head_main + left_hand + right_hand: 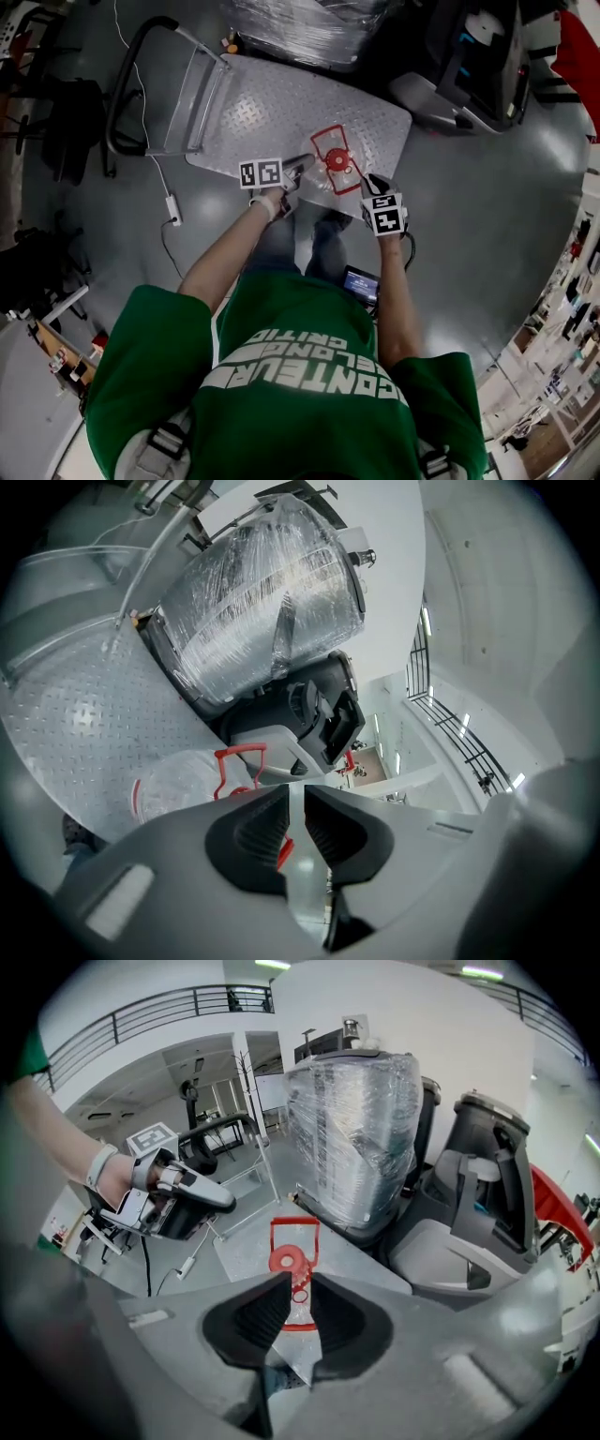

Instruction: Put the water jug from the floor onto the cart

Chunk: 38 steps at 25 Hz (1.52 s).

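Note:
The water jug is clear plastic with a red cap and a red frame handle. It is over the near edge of the cart's metal deck; I cannot tell whether it rests there. My left gripper is shut on the handle's left side, and a red strip shows between its jaws. From the right, my right gripper is shut on the handle's near side, red showing in its narrow gap. The left gripper view shows the jug's body against the deck.
The cart's push handle stands at its left end. A plastic-wrapped load and a grey machine stand just beyond the cart. A white cable with a plug block lies on the floor at left, near a black chair.

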{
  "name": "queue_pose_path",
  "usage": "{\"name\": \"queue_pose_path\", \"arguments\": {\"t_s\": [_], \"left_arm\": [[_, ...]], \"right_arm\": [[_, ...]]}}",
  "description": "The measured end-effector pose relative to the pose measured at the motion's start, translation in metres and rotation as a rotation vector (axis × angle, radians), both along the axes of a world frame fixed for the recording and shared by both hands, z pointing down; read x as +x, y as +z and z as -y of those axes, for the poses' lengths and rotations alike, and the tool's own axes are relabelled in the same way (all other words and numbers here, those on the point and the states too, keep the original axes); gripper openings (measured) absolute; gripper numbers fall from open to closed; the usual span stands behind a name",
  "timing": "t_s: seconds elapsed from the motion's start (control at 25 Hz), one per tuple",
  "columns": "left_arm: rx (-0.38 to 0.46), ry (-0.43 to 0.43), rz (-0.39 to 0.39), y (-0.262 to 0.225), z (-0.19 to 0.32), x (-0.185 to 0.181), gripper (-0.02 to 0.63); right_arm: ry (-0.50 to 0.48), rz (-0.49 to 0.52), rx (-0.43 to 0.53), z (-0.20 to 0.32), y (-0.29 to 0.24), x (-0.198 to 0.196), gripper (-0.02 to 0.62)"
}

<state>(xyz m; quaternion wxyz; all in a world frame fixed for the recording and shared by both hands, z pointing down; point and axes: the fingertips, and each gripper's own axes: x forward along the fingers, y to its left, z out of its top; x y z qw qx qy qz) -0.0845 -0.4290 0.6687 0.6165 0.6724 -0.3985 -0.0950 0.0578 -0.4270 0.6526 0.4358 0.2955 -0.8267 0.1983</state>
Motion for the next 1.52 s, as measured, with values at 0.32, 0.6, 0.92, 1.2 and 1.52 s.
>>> {"name": "queue_pose_path", "arguments": {"t_s": [0.32,0.6,0.92,1.2,1.52], "left_arm": [[0.087,-0.006,-0.026,-0.050,-0.022,0.012,0.030],[0.212,0.047,-0.018,-0.099,-0.018,0.020,0.009],[0.327,0.046,-0.003,-0.150,-0.008,0.019,-0.002],[0.453,0.202,-0.018,-0.180,-0.031,0.068,0.008],[0.505,0.282,-0.067,-0.192,-0.048,0.096,0.008]], "right_arm": [[-0.026,0.028,0.084,-0.004,-0.058,0.012,0.028],[-0.077,0.063,0.168,0.006,-0.102,0.013,-0.006],[-0.127,0.142,0.225,-0.002,-0.138,0.005,-0.006],[-0.158,0.203,0.219,-0.023,-0.155,-0.002,-0.006],[-0.201,0.209,0.213,-0.035,-0.156,-0.007,-0.006]]}}
